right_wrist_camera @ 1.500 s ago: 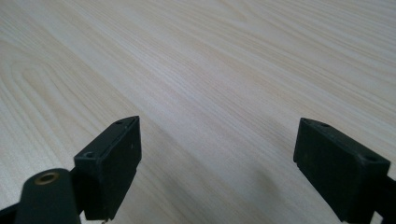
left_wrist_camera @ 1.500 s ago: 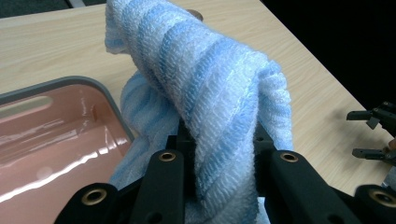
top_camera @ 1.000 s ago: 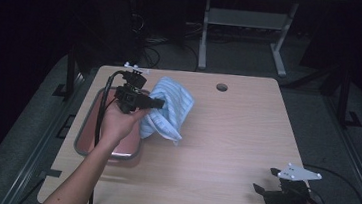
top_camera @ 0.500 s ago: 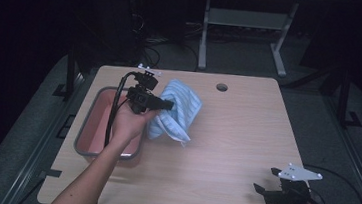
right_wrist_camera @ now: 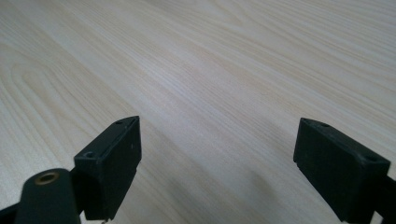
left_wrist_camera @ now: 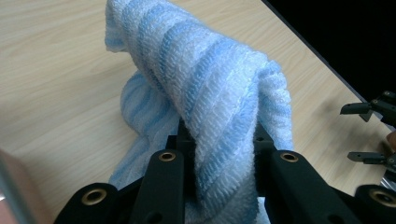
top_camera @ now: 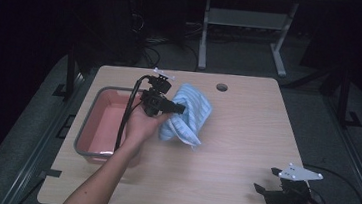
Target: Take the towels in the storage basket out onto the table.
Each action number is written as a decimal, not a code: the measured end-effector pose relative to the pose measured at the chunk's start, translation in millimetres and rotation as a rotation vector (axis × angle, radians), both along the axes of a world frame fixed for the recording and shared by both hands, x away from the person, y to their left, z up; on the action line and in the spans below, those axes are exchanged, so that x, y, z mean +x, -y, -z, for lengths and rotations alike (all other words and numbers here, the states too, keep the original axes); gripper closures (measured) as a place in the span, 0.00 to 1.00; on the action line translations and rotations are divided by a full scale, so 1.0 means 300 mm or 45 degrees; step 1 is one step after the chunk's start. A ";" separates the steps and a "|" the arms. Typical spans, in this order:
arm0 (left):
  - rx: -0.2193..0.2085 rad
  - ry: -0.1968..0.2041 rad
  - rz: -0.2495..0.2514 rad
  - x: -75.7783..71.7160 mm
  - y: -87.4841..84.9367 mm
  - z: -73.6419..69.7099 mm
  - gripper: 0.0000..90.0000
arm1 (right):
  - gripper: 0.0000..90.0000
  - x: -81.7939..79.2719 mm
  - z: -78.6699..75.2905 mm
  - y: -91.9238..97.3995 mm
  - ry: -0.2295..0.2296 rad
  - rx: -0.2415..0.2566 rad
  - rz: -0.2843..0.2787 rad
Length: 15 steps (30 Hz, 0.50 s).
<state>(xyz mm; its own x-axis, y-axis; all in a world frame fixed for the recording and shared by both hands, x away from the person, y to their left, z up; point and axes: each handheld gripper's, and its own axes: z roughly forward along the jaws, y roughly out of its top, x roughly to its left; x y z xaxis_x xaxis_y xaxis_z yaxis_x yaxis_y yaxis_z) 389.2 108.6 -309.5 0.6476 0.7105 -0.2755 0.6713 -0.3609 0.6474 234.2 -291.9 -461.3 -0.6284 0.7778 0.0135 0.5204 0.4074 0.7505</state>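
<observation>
Blue-striped towel (top_camera: 188,113) hangs from my left gripper (top_camera: 181,108) above the wooden table (top_camera: 236,137), beside the pink tub (top_camera: 97,124), in the high view. My left gripper view shows the jaws pinching its folds; my right gripper view shows that gripper (right_wrist_camera: 217,163) spread wide over bare wood.

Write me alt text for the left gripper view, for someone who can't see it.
The left gripper is clamped on a bunched blue and white striped towel, which rises between its black jaws over a light wooden table. Part of the towel trails down onto the table behind the jaws. The right gripper shows farther off at the right edge.
</observation>
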 end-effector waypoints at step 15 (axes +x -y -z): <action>0.006 -0.037 0.047 0.015 0.089 0.057 0.81 | 0.16 -0.001 -0.003 0.005 0.004 0.006 0.003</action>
<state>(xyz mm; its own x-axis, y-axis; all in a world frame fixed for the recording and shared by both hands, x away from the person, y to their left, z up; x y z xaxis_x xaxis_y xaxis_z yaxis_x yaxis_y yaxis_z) 393.5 81.9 -326.7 0.6649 0.6878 -0.2913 0.6760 -0.3884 0.6262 233.7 -293.4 -460.4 -0.6267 0.7791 0.0150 0.5188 0.4028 0.7541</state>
